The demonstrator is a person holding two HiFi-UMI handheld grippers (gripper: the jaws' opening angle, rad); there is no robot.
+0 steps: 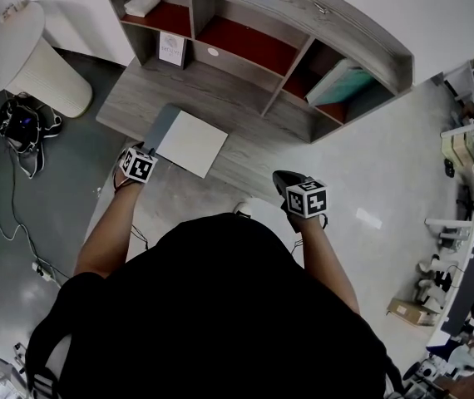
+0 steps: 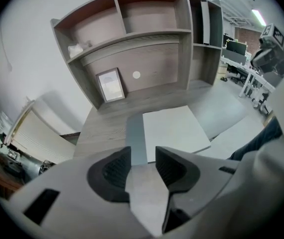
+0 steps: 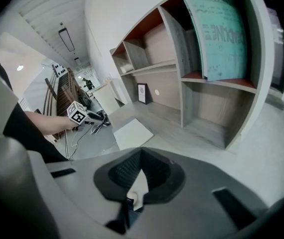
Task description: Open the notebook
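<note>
The notebook (image 1: 194, 144) lies flat on the wooden desk (image 1: 137, 98), showing a white face with a grey strip (image 1: 160, 130) along its left side. My left gripper (image 1: 147, 149) sits at the near left corner of that strip. In the left gripper view the jaws (image 2: 143, 156) stand open, and the grey strip (image 2: 135, 136) runs away from the gap with the white face (image 2: 174, 131) to its right; the pads press on nothing. My right gripper (image 1: 285, 179) hangs off the desk's near right side, jaws (image 3: 141, 153) shut and empty. The notebook (image 3: 132, 132) lies well ahead of it.
A shelf unit (image 1: 262, 23) rises at the back of the desk, holding a framed picture (image 1: 171, 50), a folded white cloth (image 1: 141, 3) and a teal book (image 1: 337, 86). A cream round stand (image 1: 33, 56) and cables (image 1: 21, 123) are on the floor to the left.
</note>
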